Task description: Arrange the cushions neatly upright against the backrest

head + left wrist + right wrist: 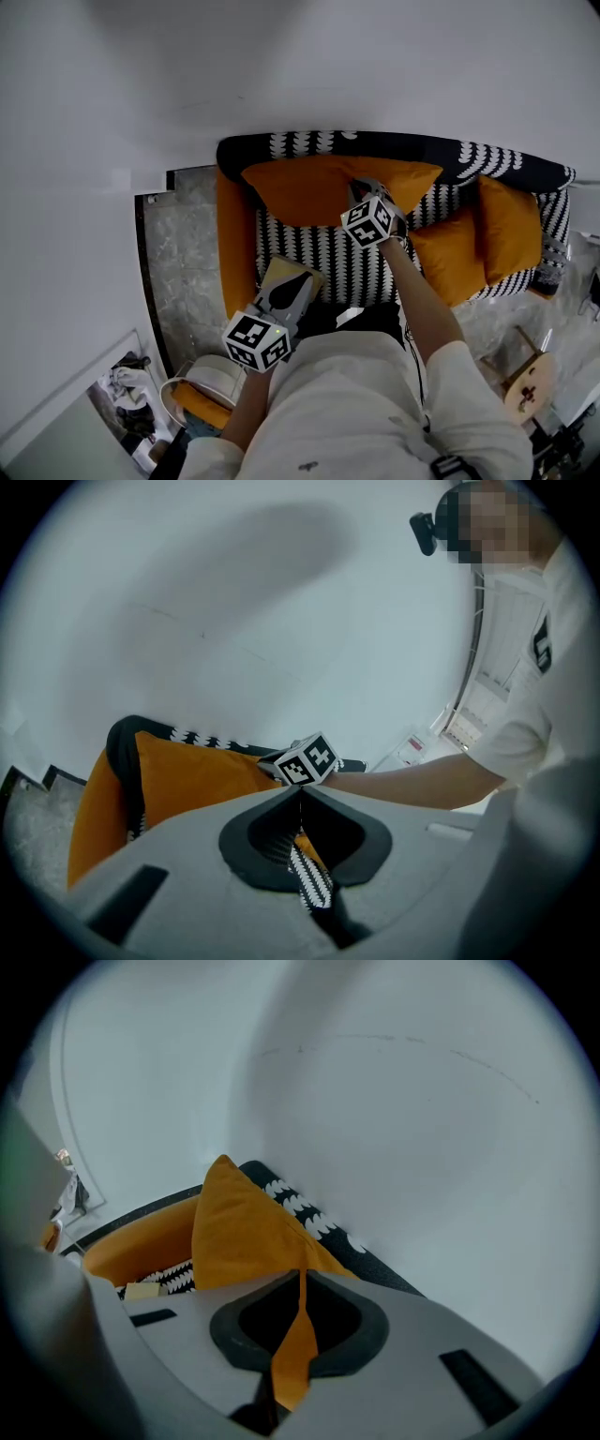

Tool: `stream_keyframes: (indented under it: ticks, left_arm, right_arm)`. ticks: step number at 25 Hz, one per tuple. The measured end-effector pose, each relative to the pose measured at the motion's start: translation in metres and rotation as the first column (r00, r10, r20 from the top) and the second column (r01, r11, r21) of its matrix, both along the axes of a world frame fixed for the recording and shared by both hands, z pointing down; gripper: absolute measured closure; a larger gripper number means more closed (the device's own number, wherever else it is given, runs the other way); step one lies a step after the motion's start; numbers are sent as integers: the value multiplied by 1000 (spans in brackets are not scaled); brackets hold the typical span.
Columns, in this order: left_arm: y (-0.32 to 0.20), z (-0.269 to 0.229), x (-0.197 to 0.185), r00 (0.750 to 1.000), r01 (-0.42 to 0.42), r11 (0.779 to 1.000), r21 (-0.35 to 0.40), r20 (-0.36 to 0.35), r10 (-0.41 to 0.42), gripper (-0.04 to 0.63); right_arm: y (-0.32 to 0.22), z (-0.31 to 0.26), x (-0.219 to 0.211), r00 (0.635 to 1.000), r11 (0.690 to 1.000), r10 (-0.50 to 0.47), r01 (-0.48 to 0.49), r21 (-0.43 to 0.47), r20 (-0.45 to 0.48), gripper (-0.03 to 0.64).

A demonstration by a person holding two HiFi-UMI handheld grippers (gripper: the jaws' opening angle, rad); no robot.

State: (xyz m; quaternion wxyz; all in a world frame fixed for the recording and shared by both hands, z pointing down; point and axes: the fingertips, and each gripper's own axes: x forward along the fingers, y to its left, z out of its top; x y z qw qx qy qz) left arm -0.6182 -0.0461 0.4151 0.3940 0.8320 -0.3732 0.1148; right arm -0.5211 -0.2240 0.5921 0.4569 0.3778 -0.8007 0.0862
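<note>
Where the sofa point(309, 258) stands against a white wall point(281, 66), the large cushion point(309, 187) sits at the left end of the seat, just in front of the backrest point(422, 148), with its long axis running along it.

Right tool point(300, 1274): jaws together, clamped on a fold of orange fabric at the top edge of the large cushion. In the right gripper view one corner of that cushion rises to a peak pointing up the wall.

Left tool point(300, 794): jaws closed tip to tip, over the front of the seat and apart from the large cushion. A narrow strip of black-and-white fabric shows in the slit behind the tips; whether it is pinched cannot be told.

Two smaller cushions sit at the right end of the sofa, touching each other. The outer cushion point(511, 225) stands with its long axis running from back to front, and the inner cushion point(450, 253) tilts against it.

Print: the right cube point(367, 223) and the left cube point(256, 339) carry square black-and-white markers.

Sofa cover: black with rows of white scallops. The left arm point(234, 244) is orange.
</note>
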Motion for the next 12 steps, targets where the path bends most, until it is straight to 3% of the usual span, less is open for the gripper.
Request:
stream_keyframes:
  ticks: [6,12]
  left_arm:
    - [5,-10,18,1000,-11,1000,25,14,11,583]
    - [16,-20,55,999,-11,998,59,46,9,583]
  right_arm:
    - [18,-36,18,995,998,36,-41,53,92,606]
    - [70,-73,42,973,998,6,-20,54,233,609]
